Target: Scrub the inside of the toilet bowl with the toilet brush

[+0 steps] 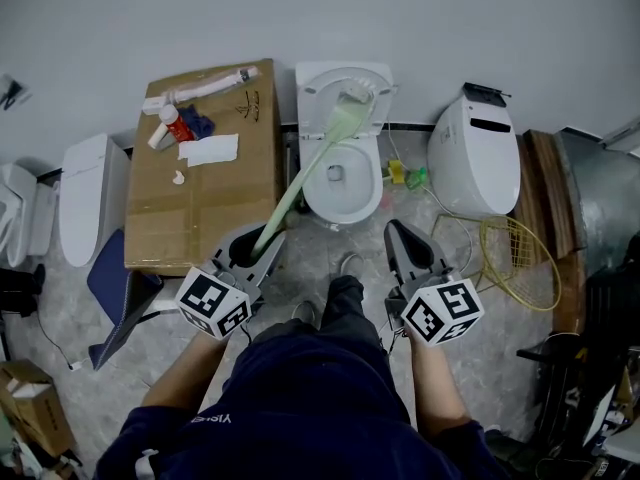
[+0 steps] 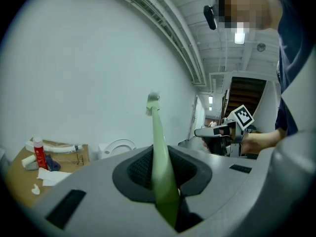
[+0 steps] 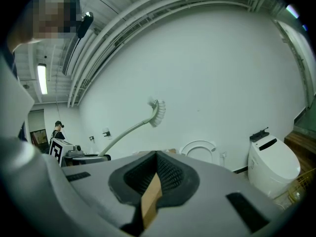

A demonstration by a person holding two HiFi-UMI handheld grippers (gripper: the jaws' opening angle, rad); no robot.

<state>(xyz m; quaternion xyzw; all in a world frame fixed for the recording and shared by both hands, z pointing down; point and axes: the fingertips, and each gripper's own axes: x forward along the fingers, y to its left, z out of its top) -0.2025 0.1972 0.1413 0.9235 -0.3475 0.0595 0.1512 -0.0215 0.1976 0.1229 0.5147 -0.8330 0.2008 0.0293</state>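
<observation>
Head view: one brush (image 1: 310, 168), two grippers (image 1: 268, 242) (image 1: 397, 232)

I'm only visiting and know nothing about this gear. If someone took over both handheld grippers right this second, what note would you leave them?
Left gripper: shut on the pale green plastic toilet brush, low on its handle.
Right gripper: jaws together, nothing seen carried.
Brush head: raised in the air, not inside the white ceramic toilet bowl, whose lid is up.
Done: brush picked up.
Left: lower it into the bowl and scrub. Whether any scrubbing has happened cannot be told.
</observation>
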